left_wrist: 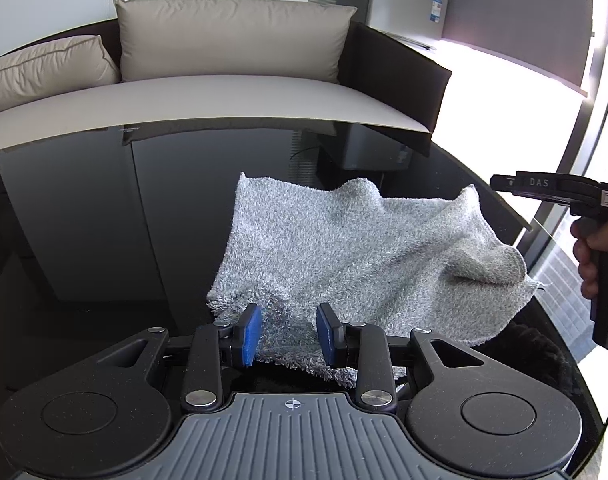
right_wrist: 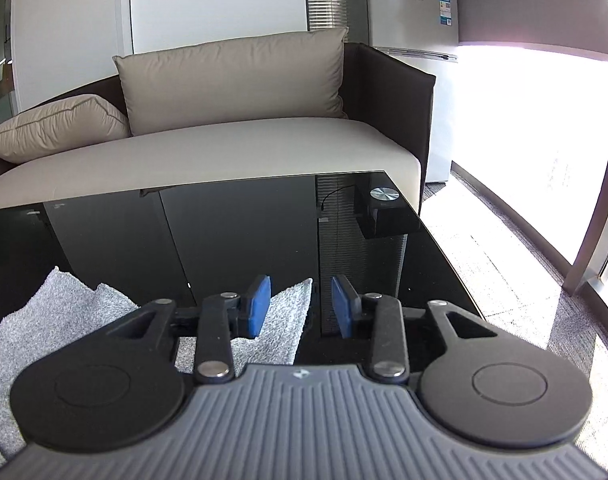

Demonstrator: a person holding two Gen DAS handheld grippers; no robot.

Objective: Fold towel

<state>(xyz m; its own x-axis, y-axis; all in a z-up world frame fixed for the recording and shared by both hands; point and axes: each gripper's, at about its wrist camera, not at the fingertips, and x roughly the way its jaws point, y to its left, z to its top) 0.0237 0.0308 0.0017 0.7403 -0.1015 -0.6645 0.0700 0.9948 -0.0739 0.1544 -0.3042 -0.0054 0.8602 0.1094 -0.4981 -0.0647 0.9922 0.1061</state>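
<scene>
A grey terry towel (left_wrist: pixel 344 248) lies rumpled on a black glass table (left_wrist: pixel 104 220), with its right edge rolled over. My left gripper (left_wrist: pixel 290 334) is open, its blue pads on either side of the towel's near corner, not closed on it. My right gripper (right_wrist: pixel 300 306) is open above the table, with the towel's far right corner (right_wrist: pixel 292 308) just left of the gap. The towel also shows in the right wrist view (right_wrist: pixel 64 312). The right gripper's body and the hand holding it show at the right edge of the left wrist view (left_wrist: pixel 584 208).
A sofa (right_wrist: pixel 224 148) with beige cushions stands behind the table. A small fridge (right_wrist: pixel 408 12) stands at the back right. The table's right edge (right_wrist: pixel 444 248) borders a carpeted floor and a bright window.
</scene>
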